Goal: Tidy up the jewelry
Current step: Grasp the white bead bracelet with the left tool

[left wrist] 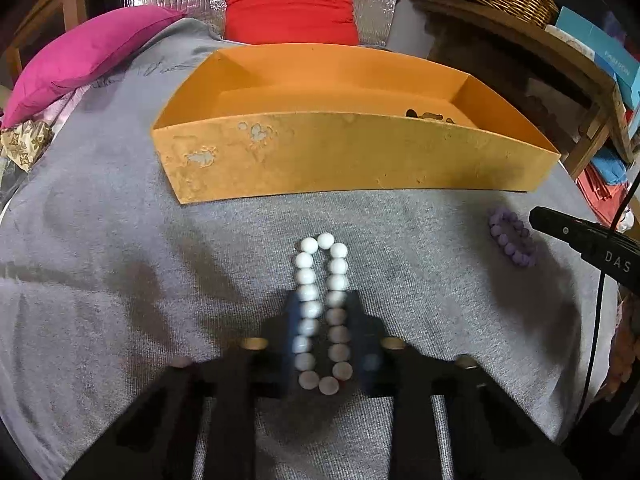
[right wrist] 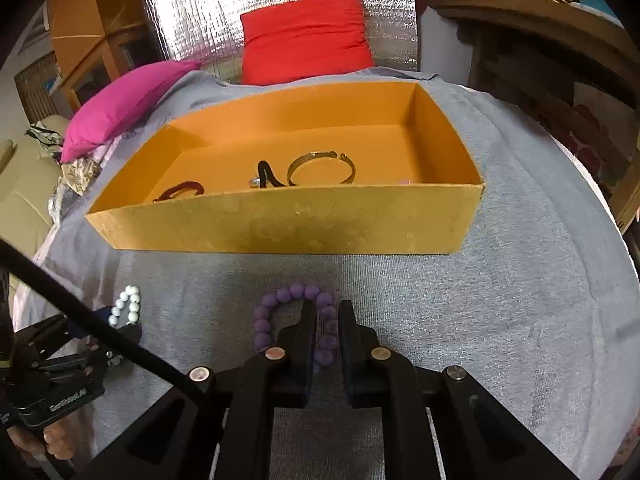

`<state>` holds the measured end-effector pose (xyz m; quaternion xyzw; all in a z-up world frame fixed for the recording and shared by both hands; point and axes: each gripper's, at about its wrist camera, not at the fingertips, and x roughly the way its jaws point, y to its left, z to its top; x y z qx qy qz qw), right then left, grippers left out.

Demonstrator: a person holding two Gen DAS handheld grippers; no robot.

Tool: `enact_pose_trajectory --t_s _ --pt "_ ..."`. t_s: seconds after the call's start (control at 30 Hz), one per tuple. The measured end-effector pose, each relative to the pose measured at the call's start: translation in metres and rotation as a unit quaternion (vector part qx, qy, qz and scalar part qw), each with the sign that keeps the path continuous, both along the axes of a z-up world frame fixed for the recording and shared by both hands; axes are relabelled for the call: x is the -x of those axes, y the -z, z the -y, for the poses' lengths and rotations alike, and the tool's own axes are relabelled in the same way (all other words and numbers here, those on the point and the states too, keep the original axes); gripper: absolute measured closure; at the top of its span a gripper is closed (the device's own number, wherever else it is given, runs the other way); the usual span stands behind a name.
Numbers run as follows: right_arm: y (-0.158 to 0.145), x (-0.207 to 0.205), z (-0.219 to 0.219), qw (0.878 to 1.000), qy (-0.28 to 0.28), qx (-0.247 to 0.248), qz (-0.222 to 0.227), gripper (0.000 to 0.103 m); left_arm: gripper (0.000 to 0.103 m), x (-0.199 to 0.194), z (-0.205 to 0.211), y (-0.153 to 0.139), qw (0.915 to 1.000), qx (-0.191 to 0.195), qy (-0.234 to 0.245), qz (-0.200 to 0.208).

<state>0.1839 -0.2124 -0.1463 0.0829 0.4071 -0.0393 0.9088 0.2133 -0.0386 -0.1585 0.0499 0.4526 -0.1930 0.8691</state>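
Pinching a white bead bracelet (left wrist: 323, 312), the left claw (left wrist: 324, 304) mirrors the right claw (right wrist: 325, 314) (clamped on purple beads (right wrist: 280, 300)).

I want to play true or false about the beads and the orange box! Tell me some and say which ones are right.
1. The white bead bracelet lies squeezed into a long loop between the left gripper fingers. True.
2. The purple bead bracelet is already inside the orange box. False: it lies on the grey cloth in front of the box.
3. The right gripper is shut on one side of the purple bead bracelet. True.
4. The orange box is empty. False: a gold bangle and some dark pieces lie in it.
5. A red cushion stands behind the box. True.
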Motion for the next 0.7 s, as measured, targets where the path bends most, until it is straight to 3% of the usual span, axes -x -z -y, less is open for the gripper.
enact_pose_trajectory --t_s 0.23,0.37,0.53,0.57,0.67,0.7 --pt "-0.011 0.005 0.0 0.999 -0.015 -0.029 0.03 0.091 0.085 -0.003 -0.002 -0.004 1.0 0.001 -0.002 0.005" --pt "-0.015 0.005 0.004 0.996 -0.026 -0.077 0.04 0.091 0.085 0.001 -0.004 -0.014 0.9998 0.001 -0.001 0.022" --pt "-0.011 0.004 0.014 0.996 -0.015 -0.083 0.021 0.09 0.085 0.004 -0.005 -0.019 0.9992 -0.012 -0.008 0.038" --pt "-0.007 0.001 0.014 0.996 -0.014 -0.084 0.007 0.084 0.085 0.003 -0.005 -0.019 0.9991 -0.015 -0.01 0.039" --pt "0.001 -0.003 0.003 0.999 -0.013 -0.036 -0.015 0.033 0.085 0.003 -0.005 -0.019 0.9992 -0.013 -0.013 0.036" --pt "0.003 -0.003 -0.004 1.0 -0.017 -0.005 -0.005 0.033 0.085 0.003 -0.005 -0.019 0.999 -0.017 -0.012 0.038"
